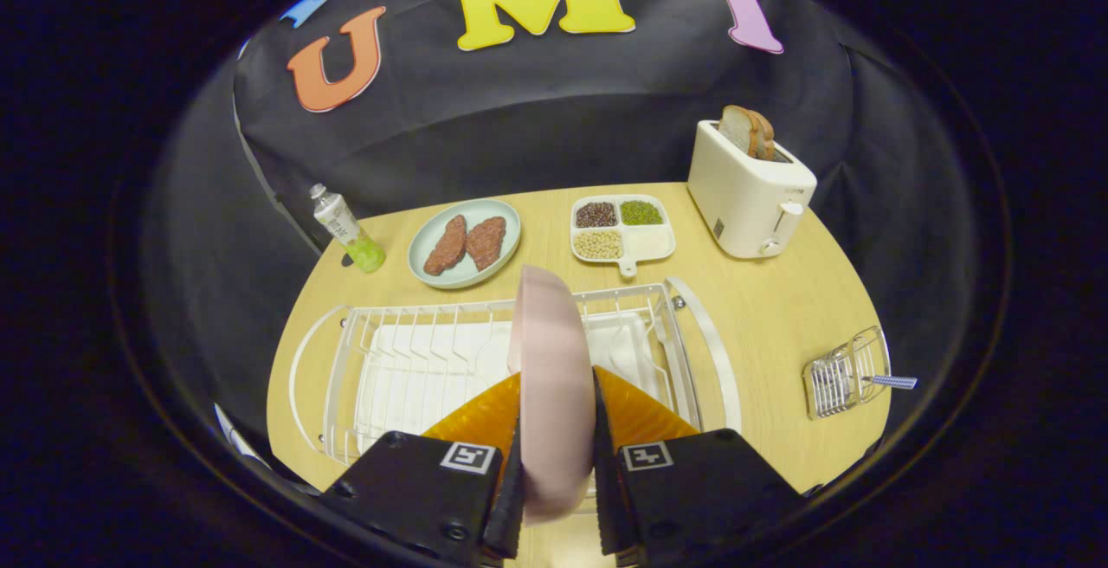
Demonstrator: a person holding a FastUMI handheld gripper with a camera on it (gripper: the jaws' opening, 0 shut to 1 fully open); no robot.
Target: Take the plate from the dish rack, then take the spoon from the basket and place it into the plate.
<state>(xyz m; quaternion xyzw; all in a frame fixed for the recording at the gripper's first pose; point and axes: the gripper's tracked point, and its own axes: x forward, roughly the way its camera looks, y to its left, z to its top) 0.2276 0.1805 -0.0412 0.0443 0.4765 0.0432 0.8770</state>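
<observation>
A pale pink plate (547, 360) stands on edge between my fingers, and my gripper (554, 455) is shut on its rim. It is held upright above the white wire dish rack (407, 360), which lies on the wooden table just beyond the fingers. Off to the right, a small wire basket (844, 373) sits near the table's edge with a spoon in it; the spoon's blue handle (892, 382) sticks out to the right.
Beyond the rack are a light plate with two pieces of meat (466, 243), a divided white tray of beans (621, 230), a small bottle with green liquid (346, 229) and a white toaster with bread (749, 187). Bare table lies between rack and basket.
</observation>
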